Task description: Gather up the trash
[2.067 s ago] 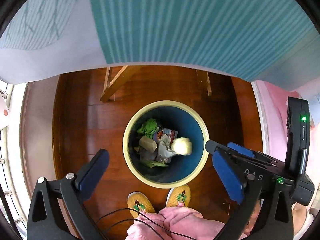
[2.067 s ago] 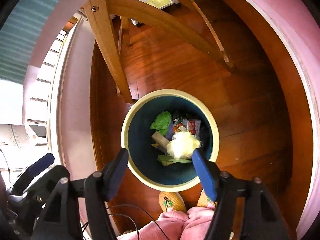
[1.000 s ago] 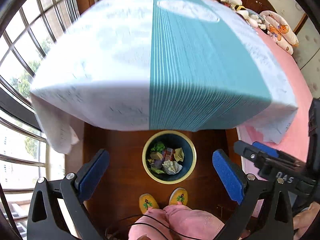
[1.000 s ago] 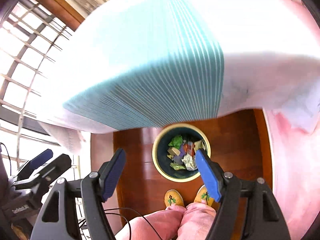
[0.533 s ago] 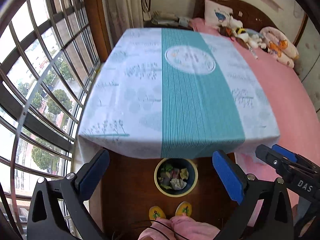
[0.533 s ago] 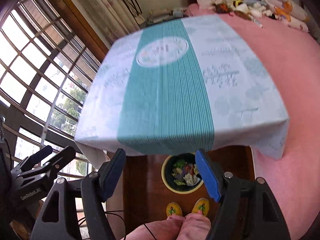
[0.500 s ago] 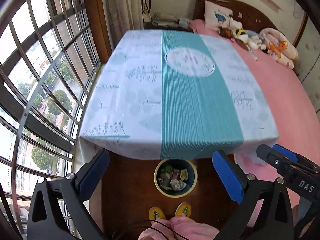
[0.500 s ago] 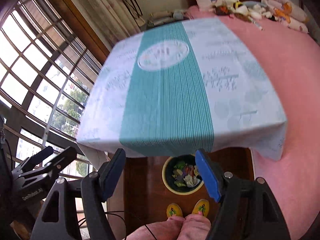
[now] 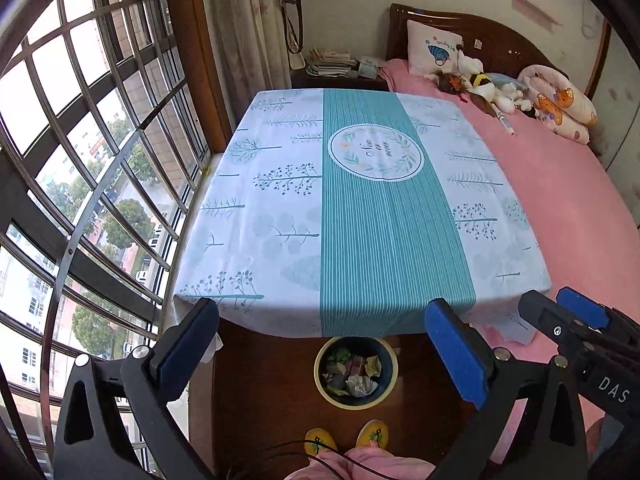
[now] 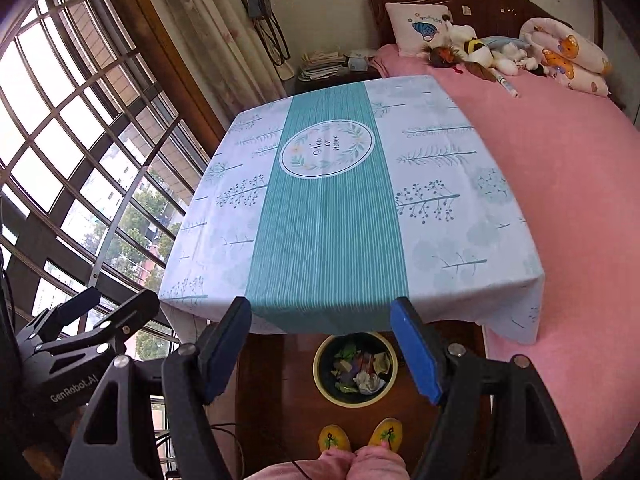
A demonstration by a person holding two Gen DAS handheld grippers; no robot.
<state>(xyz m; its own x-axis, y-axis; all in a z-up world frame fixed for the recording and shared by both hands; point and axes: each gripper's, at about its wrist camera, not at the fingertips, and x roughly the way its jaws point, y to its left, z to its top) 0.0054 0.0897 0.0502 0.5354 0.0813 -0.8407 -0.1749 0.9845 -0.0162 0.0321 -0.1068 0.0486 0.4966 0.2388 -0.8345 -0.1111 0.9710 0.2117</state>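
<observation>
A round bin [image 9: 325, 387] with a yellow rim and dark blue inside stands on the wood floor at the table's near edge; it also shows in the right wrist view [image 10: 320, 376]. Crumpled paper, wrappers and green scraps [image 9: 354, 372] lie inside it [image 10: 362, 368]. My left gripper [image 9: 320, 344] is open and empty, held high above the bin. My right gripper [image 10: 320, 344] is open and empty too, beside the left one, whose body shows at the lower left [image 10: 76, 344]. The right gripper's fingers show at the right edge of the left view [image 9: 576, 316].
A table under a white and teal cloth [image 9: 360, 208] fills the middle, with nothing lying on it [image 10: 328, 208]. A pink bed [image 9: 568, 200] with soft toys is on the right, barred windows [image 9: 80, 160] on the left. My slippered feet [image 10: 360, 436] stand before the bin.
Both grippers rose from just above the bin to well over the table, so the whole tabletop and room came into view. The last half second shows almost no motion. Both stayed open.
</observation>
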